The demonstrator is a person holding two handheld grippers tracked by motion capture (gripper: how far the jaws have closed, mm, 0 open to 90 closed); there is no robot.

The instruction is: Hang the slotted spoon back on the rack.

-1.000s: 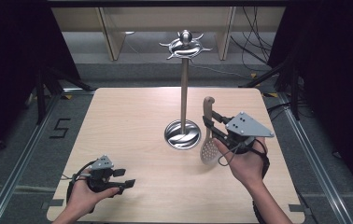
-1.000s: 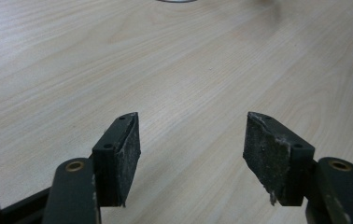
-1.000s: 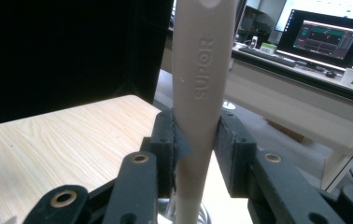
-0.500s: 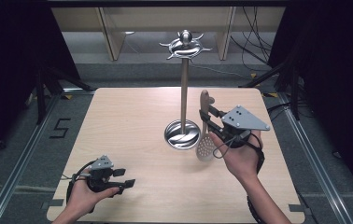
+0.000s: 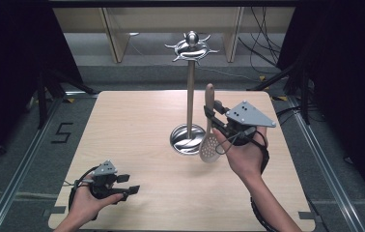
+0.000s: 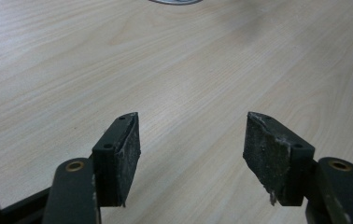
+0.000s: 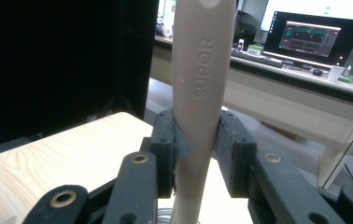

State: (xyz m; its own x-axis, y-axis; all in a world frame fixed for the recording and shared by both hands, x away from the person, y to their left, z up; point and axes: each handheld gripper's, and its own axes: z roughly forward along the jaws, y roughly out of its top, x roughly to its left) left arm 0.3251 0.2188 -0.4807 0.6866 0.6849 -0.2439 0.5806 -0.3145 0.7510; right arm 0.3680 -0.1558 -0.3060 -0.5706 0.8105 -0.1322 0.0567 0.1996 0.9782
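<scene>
A beige slotted spoon (image 5: 209, 126) hangs upright in the air, handle up and perforated bowl down, just right of the metal hanging stand (image 5: 189, 92). My right gripper (image 5: 213, 119) is shut on its handle; in the right gripper view the pads clamp the handle (image 7: 196, 93), marked SUPOR, from both sides. The stand has a round shiny base (image 5: 187, 139) and a hooked crown (image 5: 191, 47) on top. My left gripper (image 5: 128, 184) rests low at the table's front left, open, with only bare wood between its pads (image 6: 127, 149).
The wooden table (image 5: 137, 121) carries the stand at its middle. Metal rails run along both sides on the floor, and a shelf frame (image 5: 118, 34) stands behind. Desks with monitors (image 7: 312, 35) lie beyond the table.
My right gripper has carried the spoon up and toward the stand, bringing it from a tilt to nearly upright. The left gripper has stayed put.
</scene>
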